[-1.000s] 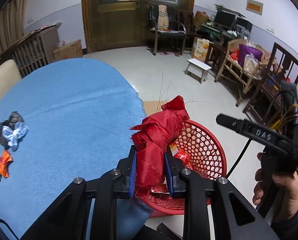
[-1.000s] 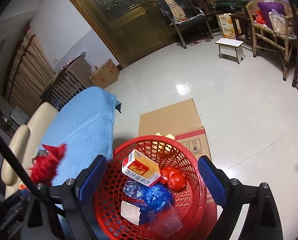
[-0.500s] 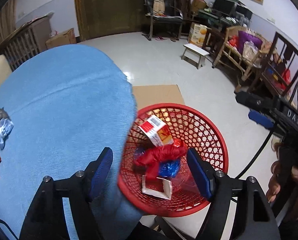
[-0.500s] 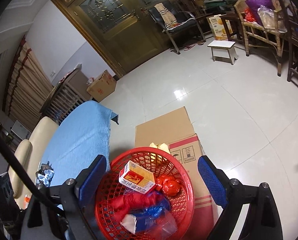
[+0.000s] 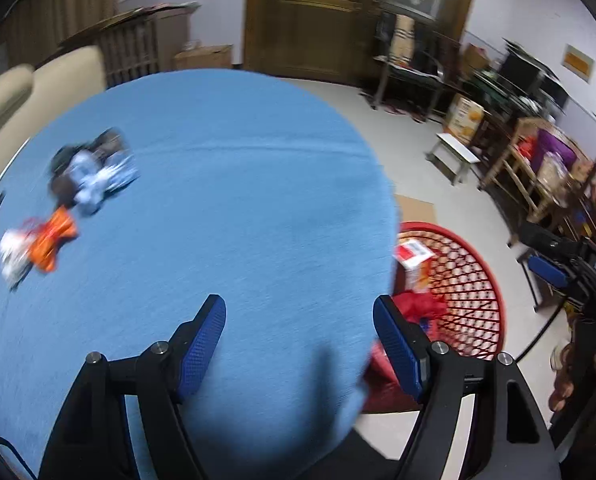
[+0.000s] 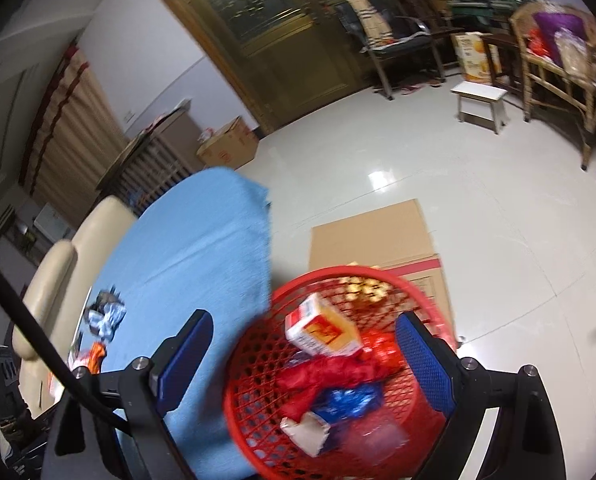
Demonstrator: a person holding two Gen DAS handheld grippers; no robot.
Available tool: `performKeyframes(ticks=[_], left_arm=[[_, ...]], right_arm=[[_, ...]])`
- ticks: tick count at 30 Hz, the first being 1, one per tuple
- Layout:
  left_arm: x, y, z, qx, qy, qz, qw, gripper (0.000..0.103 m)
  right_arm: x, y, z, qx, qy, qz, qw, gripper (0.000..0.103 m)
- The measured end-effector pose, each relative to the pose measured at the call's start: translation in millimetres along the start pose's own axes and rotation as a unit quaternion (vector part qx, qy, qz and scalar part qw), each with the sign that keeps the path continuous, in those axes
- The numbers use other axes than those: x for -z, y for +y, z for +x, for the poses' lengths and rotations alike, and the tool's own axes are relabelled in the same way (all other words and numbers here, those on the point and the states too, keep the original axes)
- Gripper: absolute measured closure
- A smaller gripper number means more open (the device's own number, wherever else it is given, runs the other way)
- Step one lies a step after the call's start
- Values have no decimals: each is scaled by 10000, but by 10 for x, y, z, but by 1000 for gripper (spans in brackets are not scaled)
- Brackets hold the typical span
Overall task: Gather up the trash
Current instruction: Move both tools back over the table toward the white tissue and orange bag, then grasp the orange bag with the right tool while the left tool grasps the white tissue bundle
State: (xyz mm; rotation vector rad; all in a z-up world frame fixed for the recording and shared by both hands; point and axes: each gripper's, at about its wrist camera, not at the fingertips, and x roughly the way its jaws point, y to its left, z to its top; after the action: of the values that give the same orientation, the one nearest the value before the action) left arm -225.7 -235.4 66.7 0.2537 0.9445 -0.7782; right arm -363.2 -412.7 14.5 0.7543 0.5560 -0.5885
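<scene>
A red mesh basket stands on the floor by the blue-clothed round table; it also shows in the left wrist view. In it lie a red cloth scrap, a red-and-white carton, a blue wrapper and other scraps. My left gripper is open and empty over the table's near edge. On the table at the left lie a pale blue and dark wrapper and an orange wrapper. My right gripper is open and empty above the basket.
A flattened cardboard box lies on the floor behind the basket. Cream chairs stand at the table's far left. A small white stool, wooden chairs and cluttered furniture line the room's right side. A wooden door is at the back.
The left gripper opened and dropped the red cloth scrap into the basket, then swung left over the table. The right gripper shifted a little above the basket.
</scene>
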Motion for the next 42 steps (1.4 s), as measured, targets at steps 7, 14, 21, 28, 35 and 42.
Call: performKeyframes(ticks=[7, 14, 21, 28, 35, 42], left_arm=[[204, 716, -165, -261, -154, -763, 9966, 26], [523, 1546, -349, -832, -307, -1631, 9826, 26], [721, 2231, -527, -1416, -489, -2286, 9619, 26], [851, 2592, -603, -1516, -538, -2632, 9513, 26], [892, 2777, -623, -1493, -542, -2795, 9469, 26], [843, 2888, -588, -1477, -511, -2788, 9475, 26]], right_arm=[[196, 657, 127, -173, 257, -676, 9972, 9], [421, 1235, 343, -326, 642, -1325, 9886, 9], [722, 1976, 639, -582, 1087, -2307, 9652, 9], [1124, 2839, 992, -983, 1448, -3420, 9233, 9], [1542, 3648, 1526, -1503, 1935, -4311, 8684, 9], [1649, 4114, 1955, -1397, 1833, -4797, 8466, 9]])
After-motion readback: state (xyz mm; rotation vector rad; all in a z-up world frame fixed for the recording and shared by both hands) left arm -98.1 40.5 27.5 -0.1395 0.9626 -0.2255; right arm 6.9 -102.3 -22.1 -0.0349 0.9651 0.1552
